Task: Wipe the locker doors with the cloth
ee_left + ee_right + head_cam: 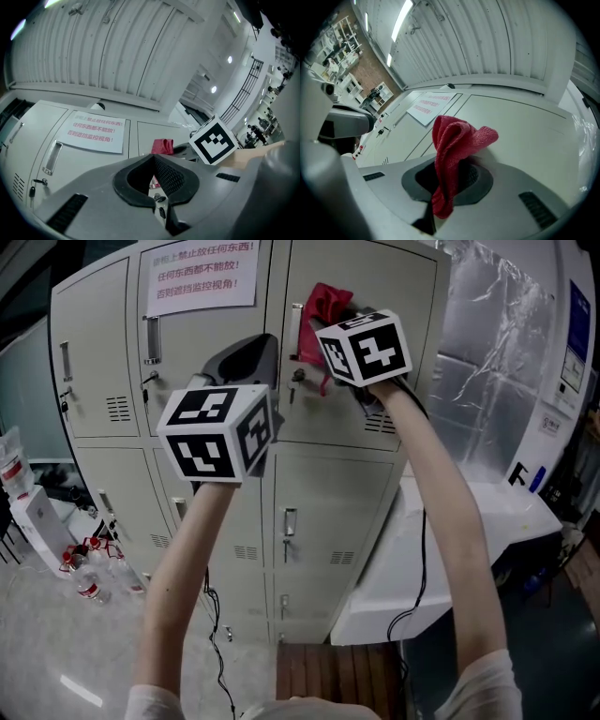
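Observation:
A red cloth [323, 307] is pressed against the upper right locker door [375, 273], beside its handle [297, 329]. My right gripper [336, 326] is shut on the cloth, which bunches above the jaws and hangs down between them in the right gripper view [449, 154]. My left gripper [246, 354] is held lower and to the left, in front of the middle locker column and short of the doors. In the left gripper view its jaws [153, 158] meet with nothing between them. The red cloth [162, 146] shows beyond them.
A paper notice [197, 273] with red print is stuck on the upper middle door. A white table [469, 521] stands to the right of the lockers, with plastic sheeting [492, 362] behind it. Water bottles [91, 582] lie on the floor at left. Wooden slats [337, 681] lie below.

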The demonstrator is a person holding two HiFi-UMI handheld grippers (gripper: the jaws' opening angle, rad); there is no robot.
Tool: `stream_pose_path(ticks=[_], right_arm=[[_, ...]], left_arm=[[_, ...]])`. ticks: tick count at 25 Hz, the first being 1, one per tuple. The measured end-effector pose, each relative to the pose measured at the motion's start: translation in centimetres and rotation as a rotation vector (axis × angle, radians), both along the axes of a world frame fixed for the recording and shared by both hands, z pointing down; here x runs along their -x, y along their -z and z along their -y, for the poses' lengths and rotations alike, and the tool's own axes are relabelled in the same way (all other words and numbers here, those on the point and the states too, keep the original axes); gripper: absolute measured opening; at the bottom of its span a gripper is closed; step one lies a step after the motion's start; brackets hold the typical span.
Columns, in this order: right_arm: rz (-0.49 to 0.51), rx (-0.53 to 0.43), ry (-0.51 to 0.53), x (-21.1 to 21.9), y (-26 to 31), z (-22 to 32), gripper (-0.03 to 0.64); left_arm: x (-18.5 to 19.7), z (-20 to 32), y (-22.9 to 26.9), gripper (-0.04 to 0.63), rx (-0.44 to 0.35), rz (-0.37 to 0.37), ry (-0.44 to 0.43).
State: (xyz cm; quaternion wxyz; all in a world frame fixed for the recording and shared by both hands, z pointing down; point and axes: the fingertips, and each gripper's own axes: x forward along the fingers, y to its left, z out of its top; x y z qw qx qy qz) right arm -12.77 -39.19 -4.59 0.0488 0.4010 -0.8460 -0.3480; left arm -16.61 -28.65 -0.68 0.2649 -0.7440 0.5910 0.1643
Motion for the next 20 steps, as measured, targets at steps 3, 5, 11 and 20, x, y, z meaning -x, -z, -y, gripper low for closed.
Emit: stream_pose_path(ticks=[3, 5, 11, 20], right_arm=[[0.023, 0.001, -0.011, -1.5, 0.1, 0.4, 0.041], [0.029, -0.003, -0.014, -2.7, 0.2, 0.6, 0.041], [0.045, -0.015, -0.058, -6.5, 0.4, 1.3, 0.041], [0.052, -0.052, -0.187, -13.0, 0.0, 2.7, 0.041]], left_arm=[[-0.9, 0.4, -0.2, 0.017, 0.009, -0.002, -0.023], [-1.5, 0.7, -0.5, 0.017, 0.017, 0.006, -0.031], [-2.9, 1.6, -1.0, 0.017, 0.037, -0.003, -0.085], [-5.4, 1.8, -1.2, 0.017, 0.021, 0.039, -0.104]])
